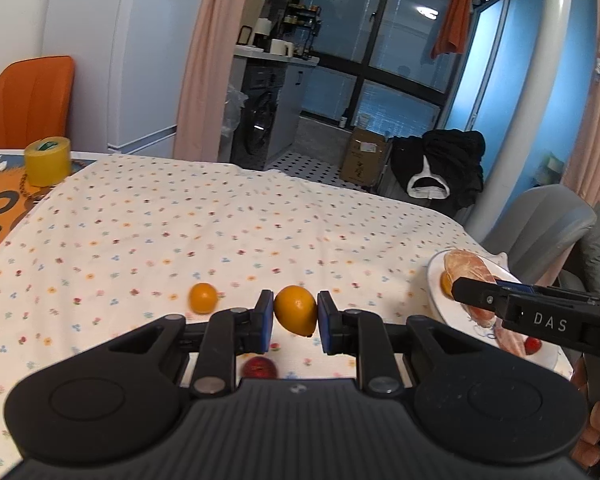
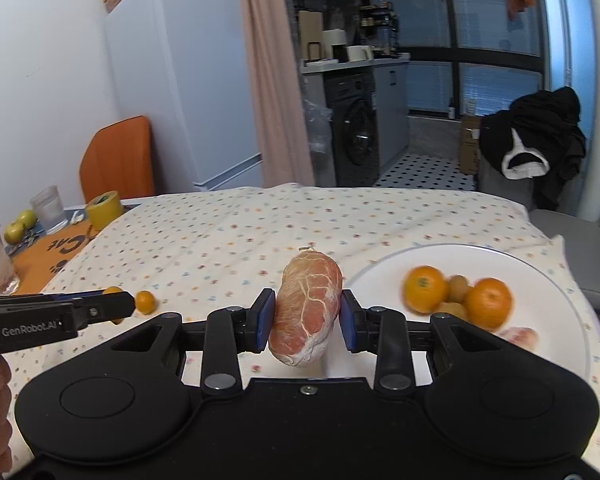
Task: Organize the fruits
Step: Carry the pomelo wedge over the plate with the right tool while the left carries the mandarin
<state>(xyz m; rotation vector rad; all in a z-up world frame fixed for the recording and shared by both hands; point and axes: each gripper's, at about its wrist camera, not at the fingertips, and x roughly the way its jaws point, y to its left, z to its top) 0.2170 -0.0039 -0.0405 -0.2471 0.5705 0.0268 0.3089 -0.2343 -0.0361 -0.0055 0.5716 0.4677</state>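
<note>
Left wrist view shows the left gripper (image 1: 295, 312) clamped on a small orange kumquat (image 1: 295, 310) lifted above the flowered tablecloth (image 1: 180, 220), with another kumquat (image 1: 203, 298) and a red fruit (image 1: 259, 369) lying loose on the cloth below. Right wrist view shows the right gripper (image 2: 305, 320) squeezing a peeled pomelo segment (image 2: 306, 308) just left of the white plate (image 2: 540, 272) that already holds oranges (image 2: 488, 303); I judge the soft segment may tear or slip if squeezed harder, and the round kumquat could pop out sideways and roll off the table
</note>
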